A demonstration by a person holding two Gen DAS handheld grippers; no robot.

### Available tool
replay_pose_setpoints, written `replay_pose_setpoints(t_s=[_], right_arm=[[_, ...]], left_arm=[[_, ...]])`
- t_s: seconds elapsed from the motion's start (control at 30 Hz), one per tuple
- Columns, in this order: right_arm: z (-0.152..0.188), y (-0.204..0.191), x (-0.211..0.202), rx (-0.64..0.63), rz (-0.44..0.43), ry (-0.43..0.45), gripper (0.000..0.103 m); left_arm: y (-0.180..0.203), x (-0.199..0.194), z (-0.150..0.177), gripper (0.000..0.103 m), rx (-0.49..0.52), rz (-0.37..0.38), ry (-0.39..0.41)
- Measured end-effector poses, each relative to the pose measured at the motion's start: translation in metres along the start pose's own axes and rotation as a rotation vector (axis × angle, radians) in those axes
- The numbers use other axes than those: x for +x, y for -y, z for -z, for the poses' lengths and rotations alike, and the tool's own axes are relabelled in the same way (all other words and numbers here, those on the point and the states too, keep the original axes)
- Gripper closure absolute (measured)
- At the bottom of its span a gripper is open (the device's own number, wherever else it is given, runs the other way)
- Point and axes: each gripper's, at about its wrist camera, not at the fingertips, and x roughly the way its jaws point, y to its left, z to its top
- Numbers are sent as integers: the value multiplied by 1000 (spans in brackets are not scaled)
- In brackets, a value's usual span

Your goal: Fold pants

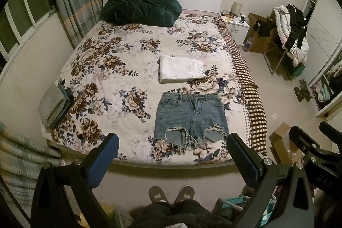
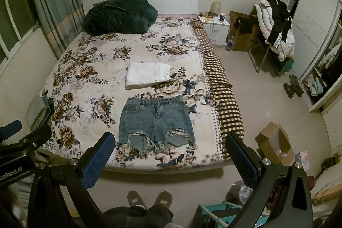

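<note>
Both my left tool [image 1: 173, 155] and right tool [image 2: 171, 153] gaped empty; I judged pinching the shorts' [image 2: 157, 123] frayed hems best

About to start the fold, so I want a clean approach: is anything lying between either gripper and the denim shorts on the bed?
Nothing visible does. The denim shorts lie flat near the bed's foot edge, with both the left gripper and right gripper open above them. The folded white pants sit farther up the bed, apart from the shorts.
</note>
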Motion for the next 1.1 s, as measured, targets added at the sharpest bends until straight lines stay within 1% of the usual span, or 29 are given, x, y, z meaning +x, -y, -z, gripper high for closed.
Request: replay_pose_setpoints(t_s=[0.07,0.13,0.17,0.2,0.3,0.37,0.43,0.5,0.6,0.67,0.73,0.83,0.9,0.93,1.0,1.1], right_arm=[[3,6,15,24,-7,-1,0],[5,10,30,45,-8,-1,0],[5,10,31,46,-8,0,0],[2,16,48,66,-11,12,0],[-3,20,80,83,1,-6,0],[-16,26,106,87,2,-11,0],[-35,38,144,83,-25,-50,0],[-51,53,181,81,-61,-91,0],[-80,80,252,78,-119,-156,0],[-97,101,310,66,-147,-202,0],[-110,121,369,51,-174,-239,0],[-118,156,463,12,-195,-298,0],[-118,179,521,0,-207,-332,0],[-115,192,551,-2,-213,-351,0],[-106,214,601,1,-242,-393,0],[-85,238,669,6,-278,-475,0]], left_arm=[[4,4,-2,0,8,-35,31],[9,17,-7,0,26,-76,64],[7,29,-10,0,27,-92,82],[10,37,-12,0,27,-109,98],[3,73,-23,0,35,-137,98],[7,98,-30,0,45,-160,72],[10,127,-36,0,50,-185,44],[23,159,-41,0,43,-201,-4],[44,213,-44,0,7,-225,-68],[60,257,-44,0,-11,-228,-132],[91,305,-37,0,-16,-231,-181],[148,385,-13,0,1,-232,-255],[185,439,11,0,16,-194,-335],[197,458,19,0,23,-177,-371],[233,506,47,0,52,-151,-451],[274,562,84,0,90,-145,-525]])
